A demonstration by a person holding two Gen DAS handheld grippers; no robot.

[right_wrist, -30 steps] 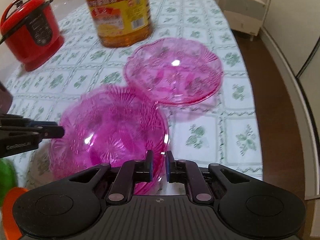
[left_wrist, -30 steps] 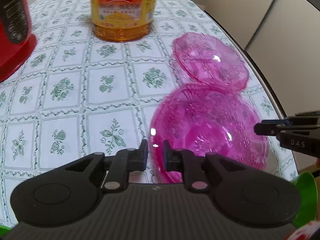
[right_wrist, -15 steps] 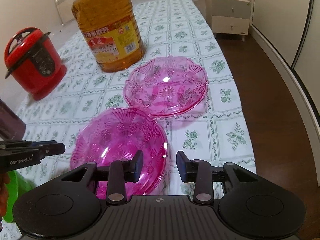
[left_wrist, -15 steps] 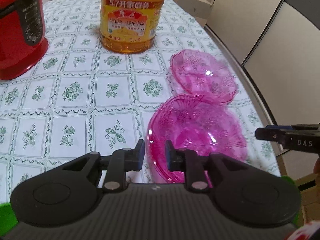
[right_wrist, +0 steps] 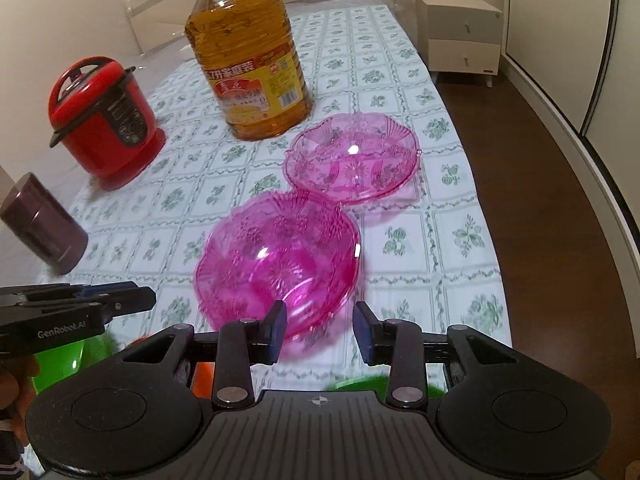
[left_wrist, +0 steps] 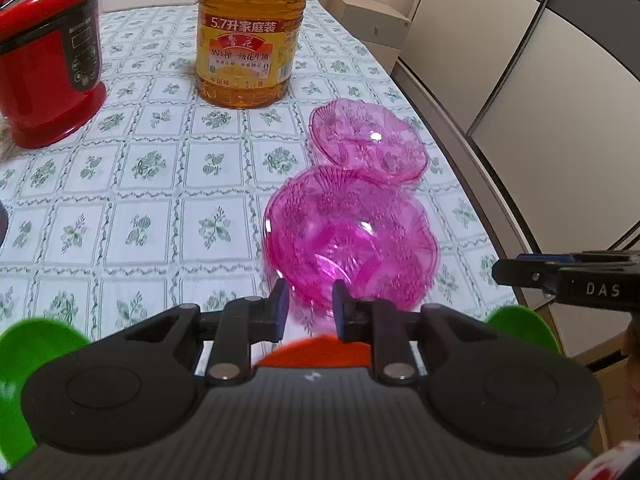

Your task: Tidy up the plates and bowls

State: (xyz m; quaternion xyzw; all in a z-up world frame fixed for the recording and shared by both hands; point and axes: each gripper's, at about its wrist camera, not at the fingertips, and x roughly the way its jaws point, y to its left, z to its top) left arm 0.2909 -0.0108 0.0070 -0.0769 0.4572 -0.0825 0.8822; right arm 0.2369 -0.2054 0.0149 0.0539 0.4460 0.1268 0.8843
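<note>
— Where are the bowls?
— Near the table's (right_wrist: 460, 240) right edge: the deep pink bowl (right_wrist: 276, 260) just before the shallow pink dish (right_wrist: 352, 160), rims overlapping.
— Room to move?
— Bare checked cloth to the left, up to the oil bottle (right_wrist: 248, 68) and red cooker (right_wrist: 100, 120).
— The tongs?
— Right gripper (right_wrist: 320, 332) released, just opened, nothing between; left gripper (left_wrist: 308, 308) parted slightly, empty.
— Texture?
— Clear, ribbed, scalloped plastic.

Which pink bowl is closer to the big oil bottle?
The paler, shallower pink bowl. It sits right beside the oil bottle, while the deeper, darker pink bowl sits nearer the cameras.
</note>
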